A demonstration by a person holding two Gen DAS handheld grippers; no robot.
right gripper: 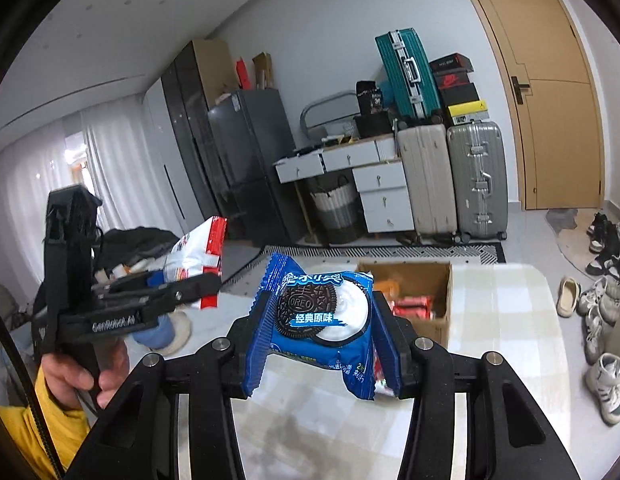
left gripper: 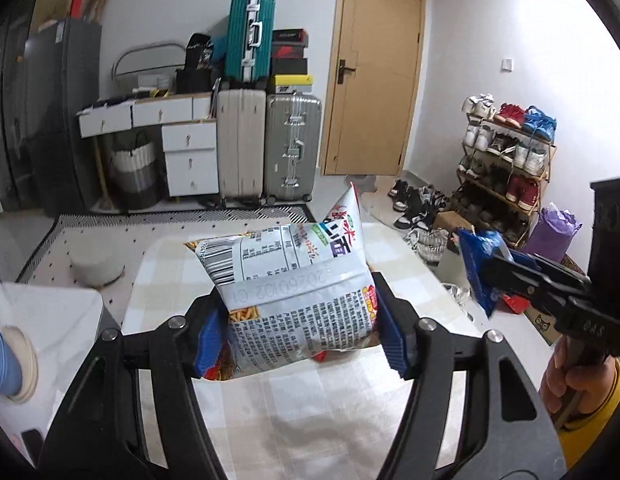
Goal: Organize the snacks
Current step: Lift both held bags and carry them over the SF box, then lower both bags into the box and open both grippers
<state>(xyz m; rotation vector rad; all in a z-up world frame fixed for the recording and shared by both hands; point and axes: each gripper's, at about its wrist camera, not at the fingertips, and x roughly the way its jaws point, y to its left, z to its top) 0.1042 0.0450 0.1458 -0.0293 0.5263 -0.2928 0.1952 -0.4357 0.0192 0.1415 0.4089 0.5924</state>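
A puffy white snack bag (left gripper: 293, 292) with a barcode and printed text hangs above the table, and my left gripper (left gripper: 299, 336) is shut on its sides. From the right wrist view the same white and red bag (right gripper: 197, 258) sticks out of that gripper (right gripper: 181, 286) at the left. My right gripper (right gripper: 322, 344) is shut on a blue Oreo packet (right gripper: 322, 316), held up over the table. In the left wrist view that blue packet (left gripper: 480, 264) shows at the right in the right gripper (left gripper: 494, 276). A cardboard box (right gripper: 442, 304) holding red packets stands on the table behind the Oreo packet.
The table has a pale checked cloth (left gripper: 310, 412). A white round stool (left gripper: 95, 268) and a white surface with a blue cup (left gripper: 3, 364) lie to the left. Suitcases (left gripper: 265, 144), white drawers (left gripper: 189, 160), a wooden door (left gripper: 374, 72) and a shoe rack (left gripper: 506, 168) stand beyond.
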